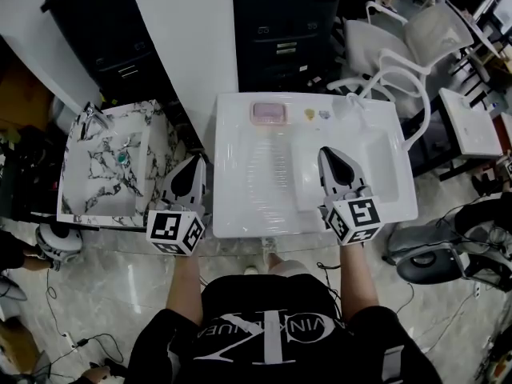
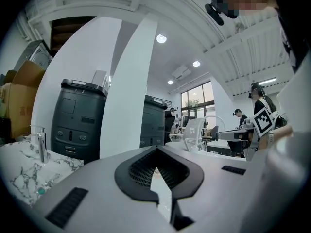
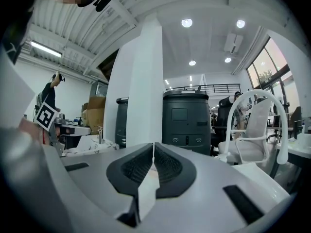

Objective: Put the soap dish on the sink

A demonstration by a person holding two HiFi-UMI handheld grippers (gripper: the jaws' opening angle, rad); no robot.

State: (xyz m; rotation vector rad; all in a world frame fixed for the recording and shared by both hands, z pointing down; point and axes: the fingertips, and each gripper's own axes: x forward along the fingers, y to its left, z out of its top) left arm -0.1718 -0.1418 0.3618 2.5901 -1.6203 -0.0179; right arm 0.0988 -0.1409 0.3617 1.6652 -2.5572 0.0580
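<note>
A pink soap dish [image 1: 270, 112] rests on the back ledge of the white sink [image 1: 234, 224], seen only in the head view. Both grippers hover level over the sink's near part, well short of the dish. My left gripper [image 1: 196, 161] is over the sink's left rim. In the left gripper view its jaws [image 2: 156, 152] meet at the tips with nothing between them. My right gripper [image 1: 327, 154] is above the basin, and its jaws [image 3: 153, 145] are shut and empty. Neither gripper view shows the dish.
A marble-pattern sink [image 1: 78, 208] with a chrome tap [image 1: 94, 118] stands to the left. Two small items, one yellow [image 1: 310, 114] and one bluish [image 1: 324, 114], lie beside the dish. Dark cabinets [image 1: 276, 30], a white pillar [image 1: 188, 30] and white chairs [image 1: 400, 50] stand behind.
</note>
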